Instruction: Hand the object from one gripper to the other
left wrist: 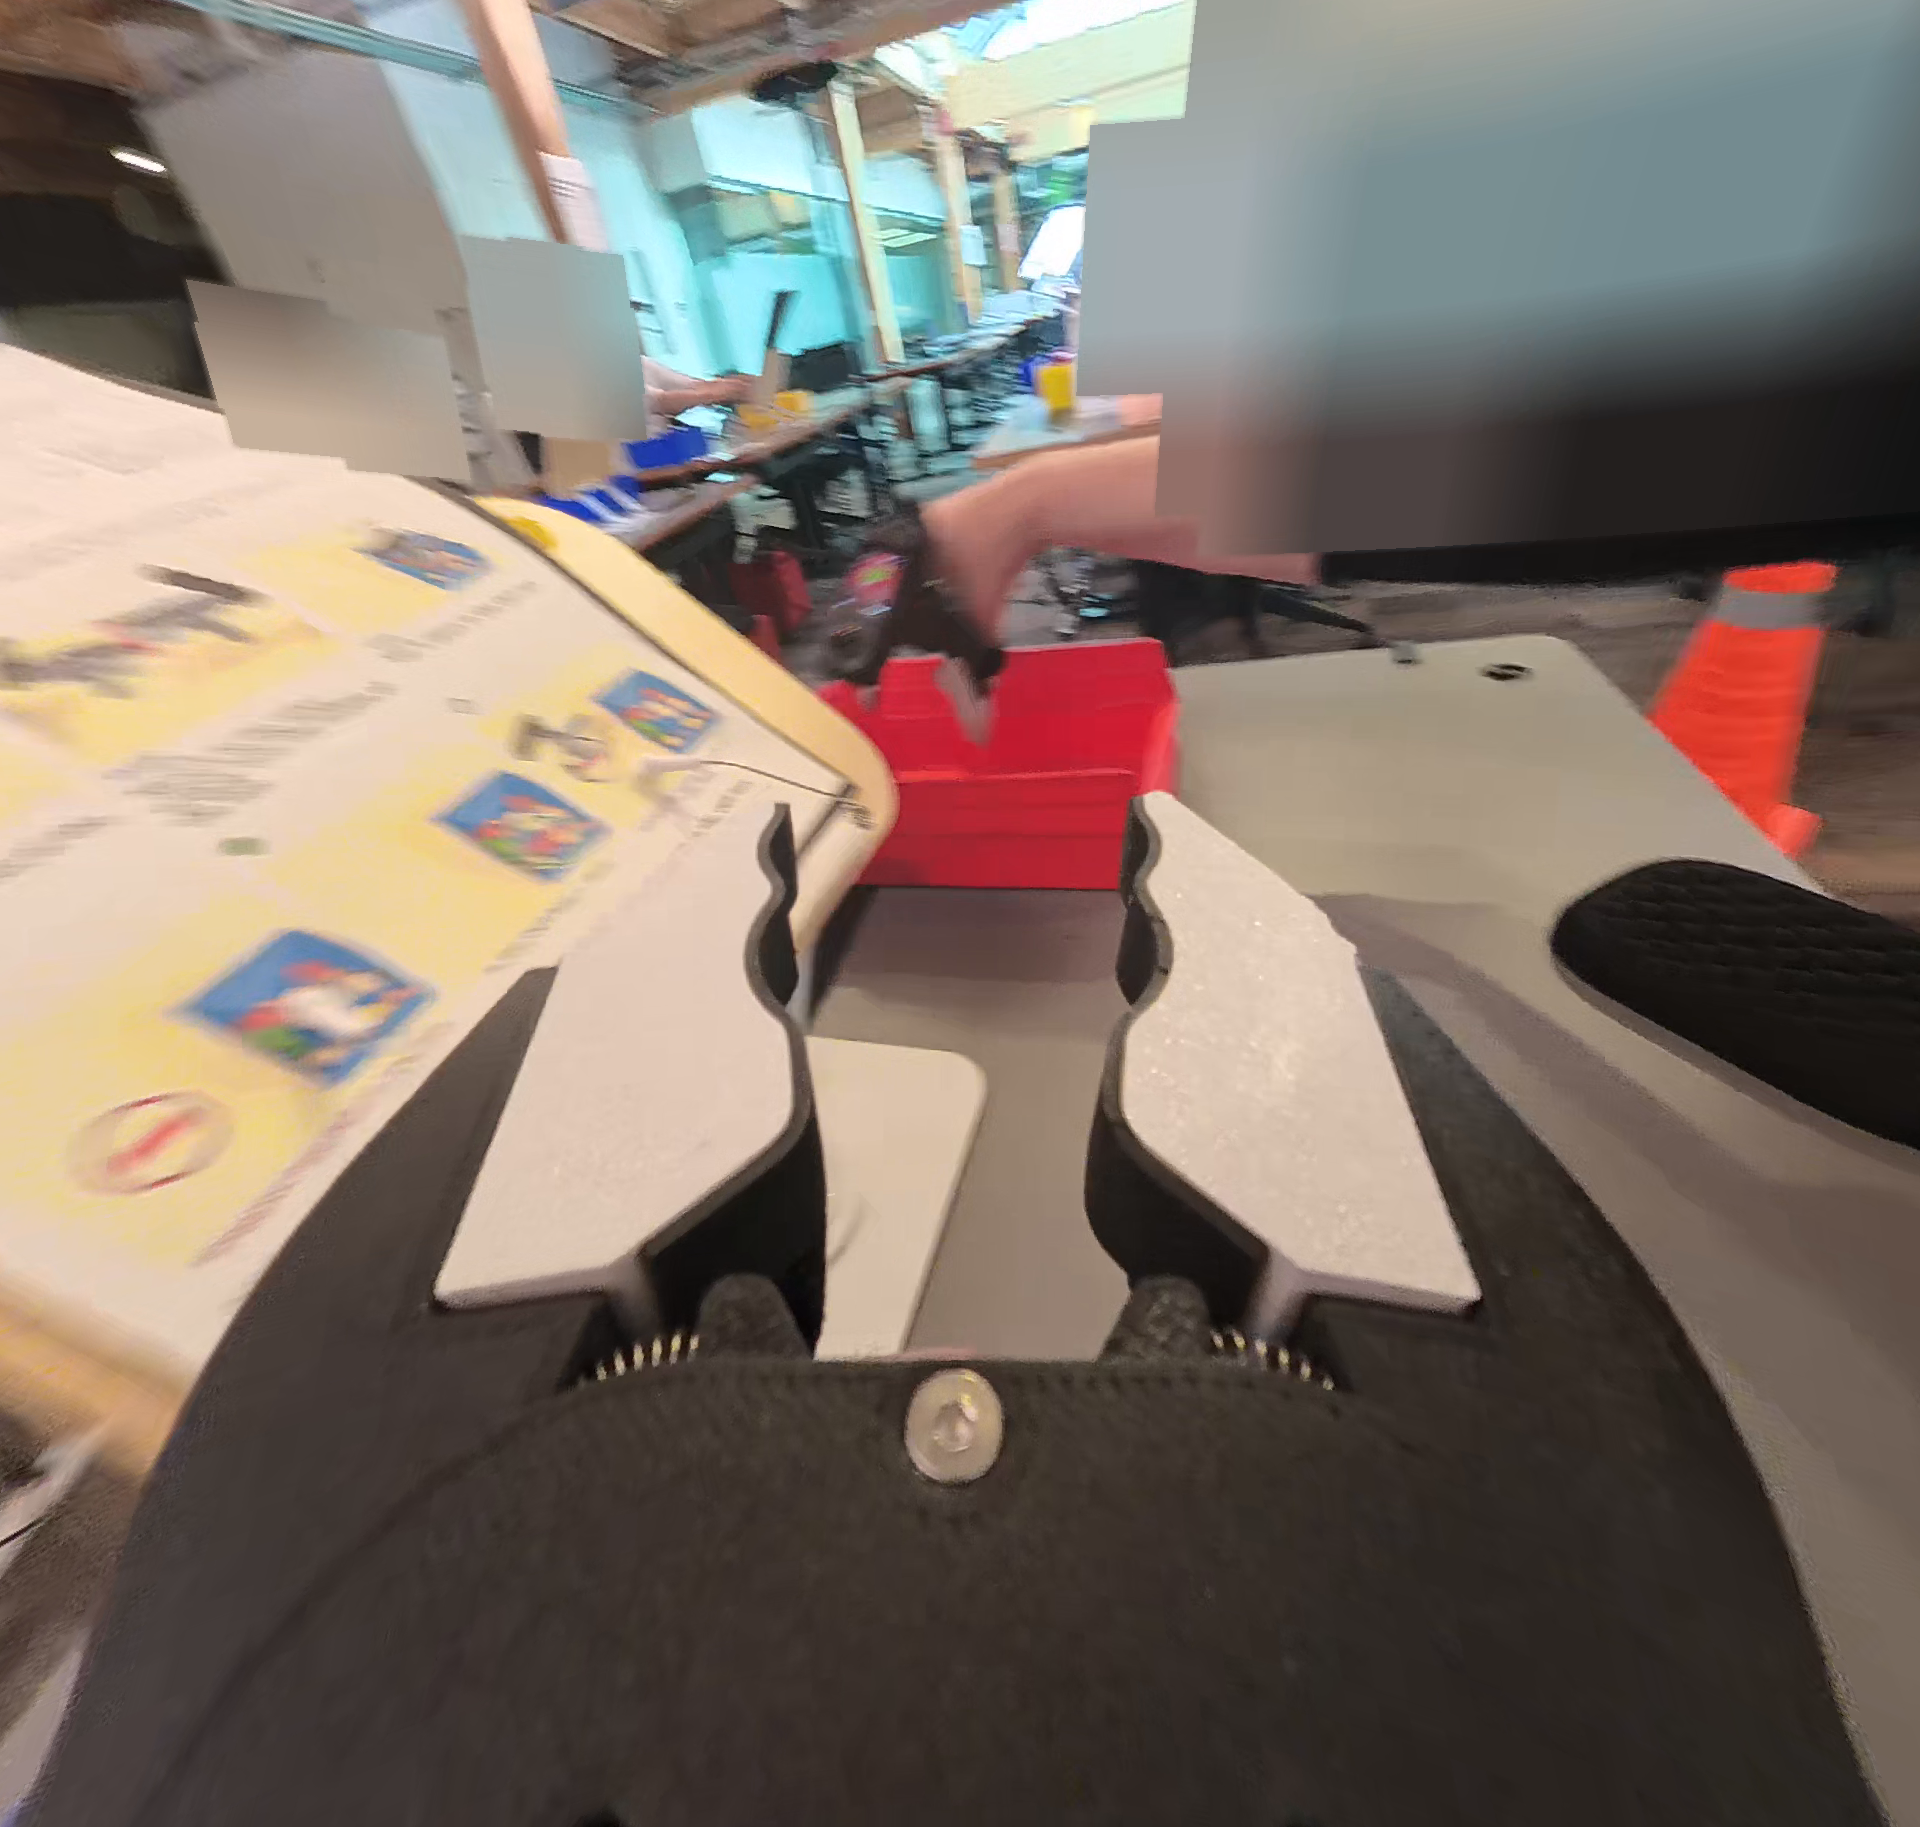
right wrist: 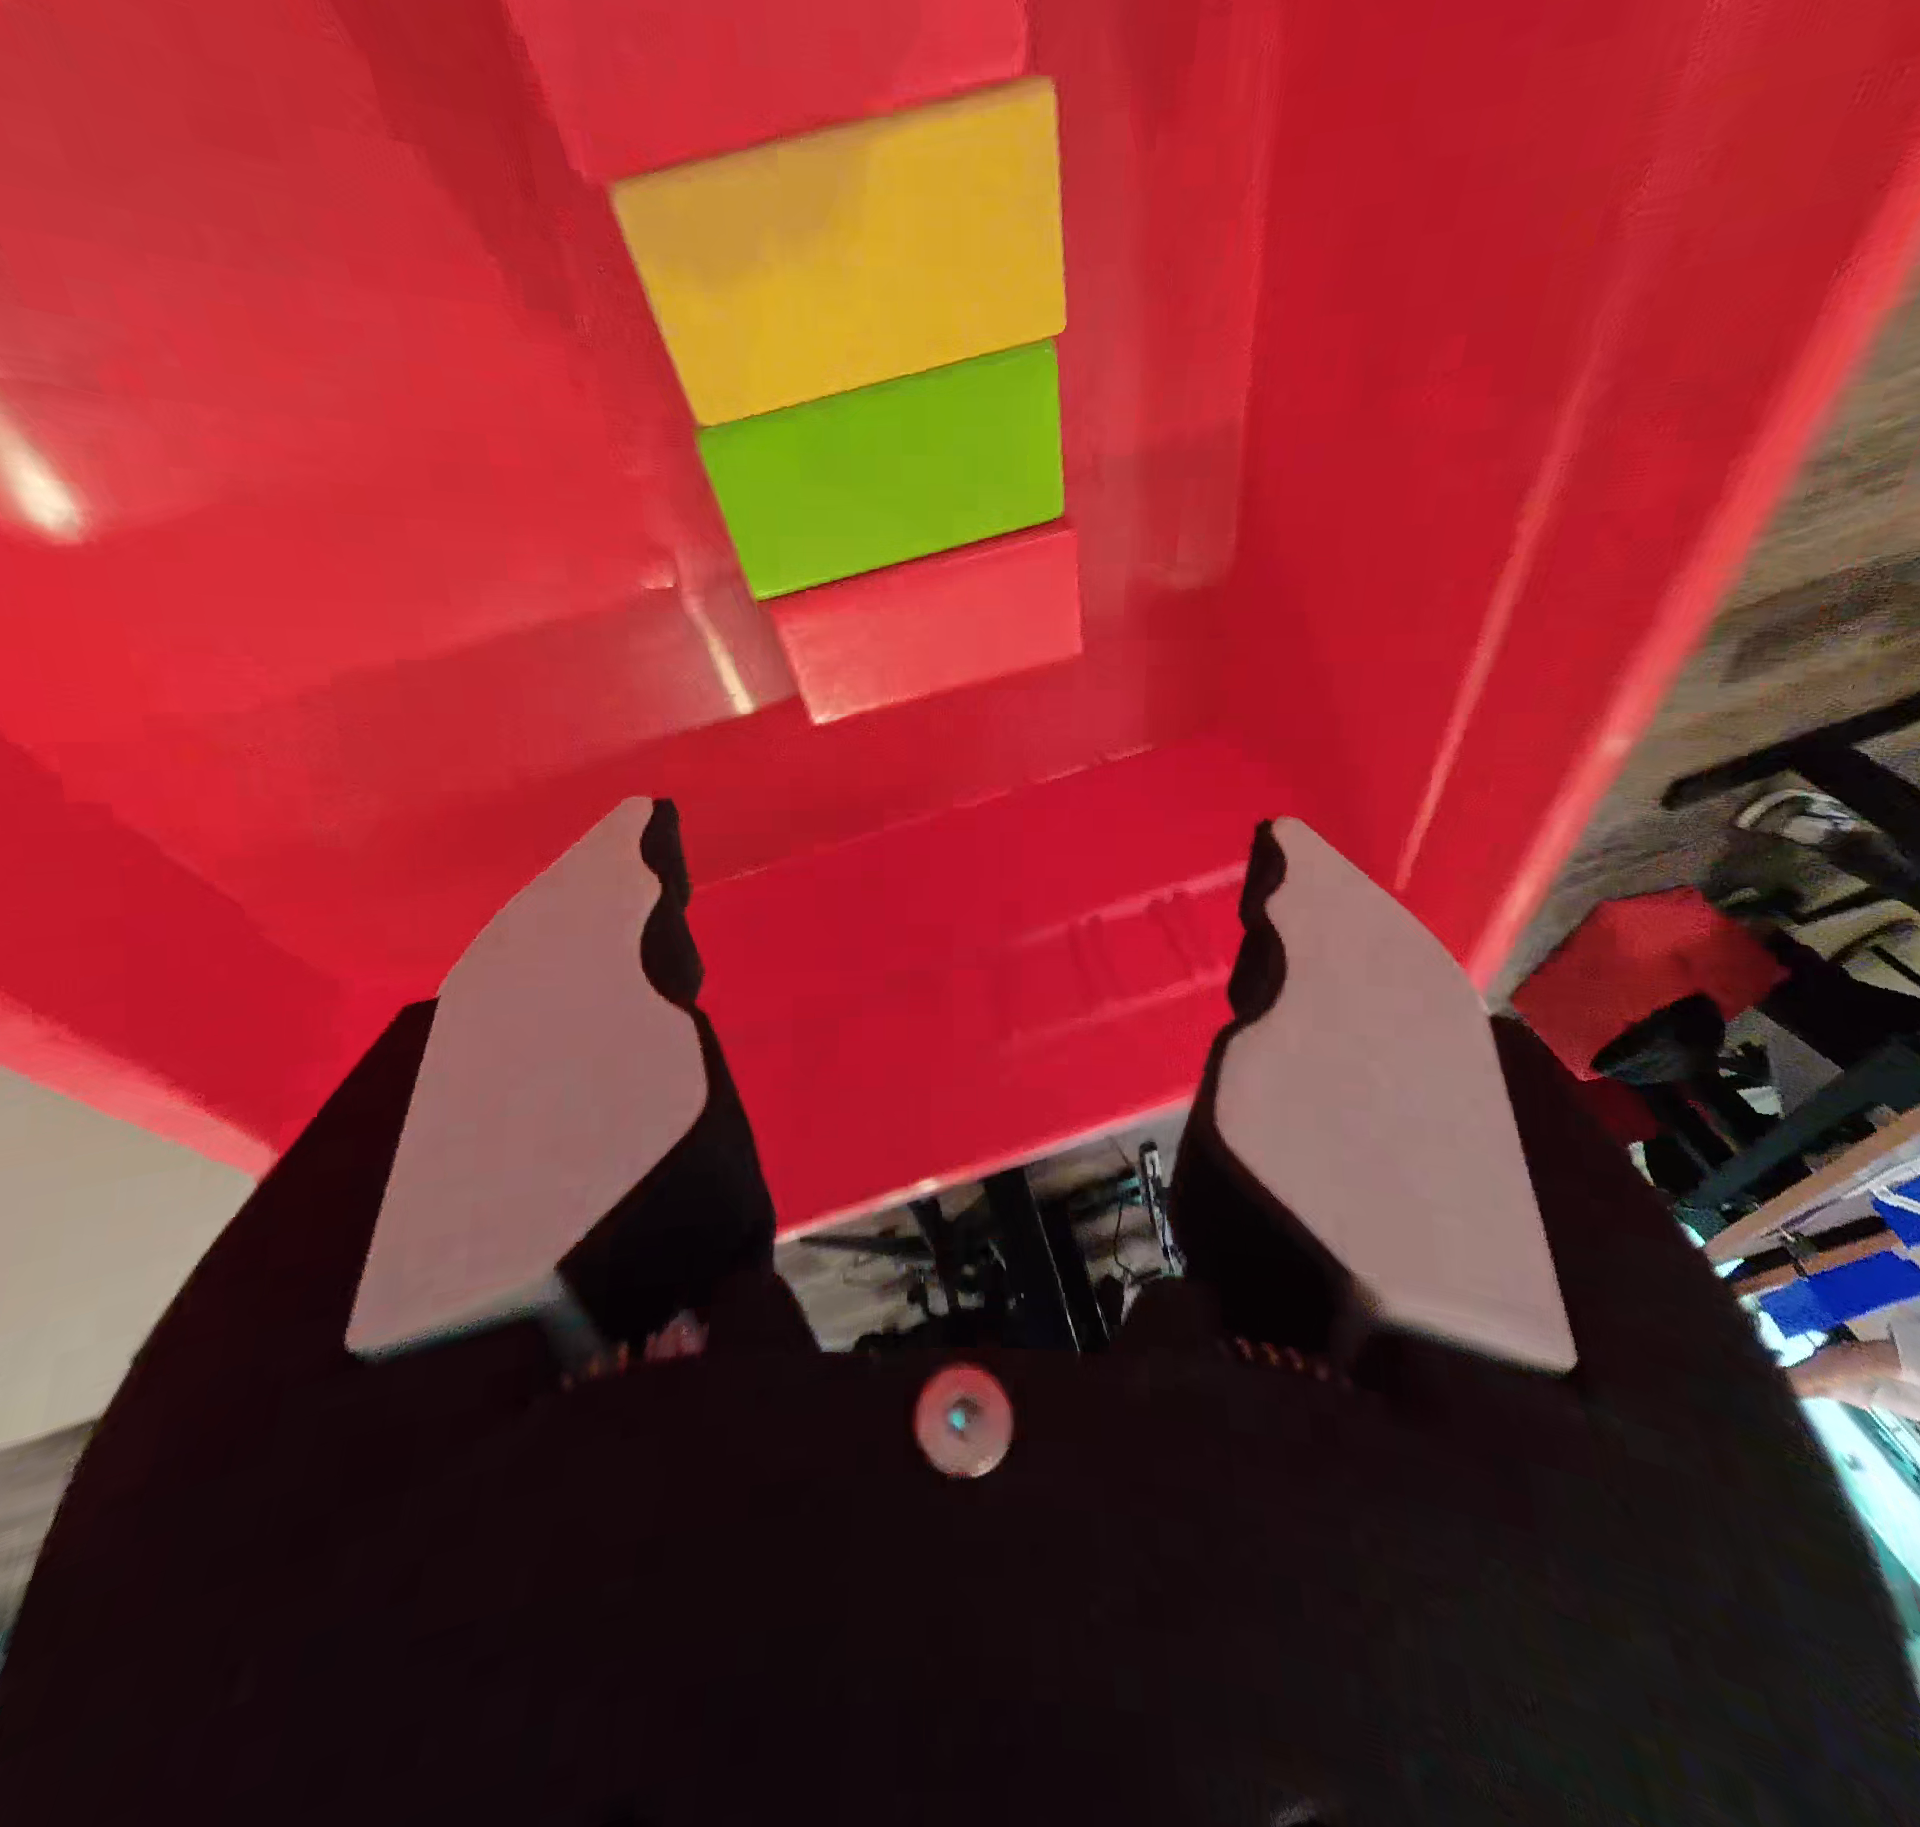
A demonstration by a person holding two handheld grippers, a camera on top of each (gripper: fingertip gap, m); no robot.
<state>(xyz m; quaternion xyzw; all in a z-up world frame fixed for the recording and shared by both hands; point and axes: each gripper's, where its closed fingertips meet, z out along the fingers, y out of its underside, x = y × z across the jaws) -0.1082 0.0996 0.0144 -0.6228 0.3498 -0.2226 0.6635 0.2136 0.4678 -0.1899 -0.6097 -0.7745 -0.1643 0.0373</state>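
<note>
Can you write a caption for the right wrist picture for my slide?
Open right gripper reaching into a red bin holding stacked yellow, green and red blocks.

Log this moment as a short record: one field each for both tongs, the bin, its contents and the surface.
left tongs: open, nothing pressed between the fingers; a printed yellow sheet lies against the left finger
right tongs: wide open, empty, poised over the bin
bin: red bin, on the table's far edge
contents: yellow block, green block, red block, in a row, touching
surface: grey table
</note>
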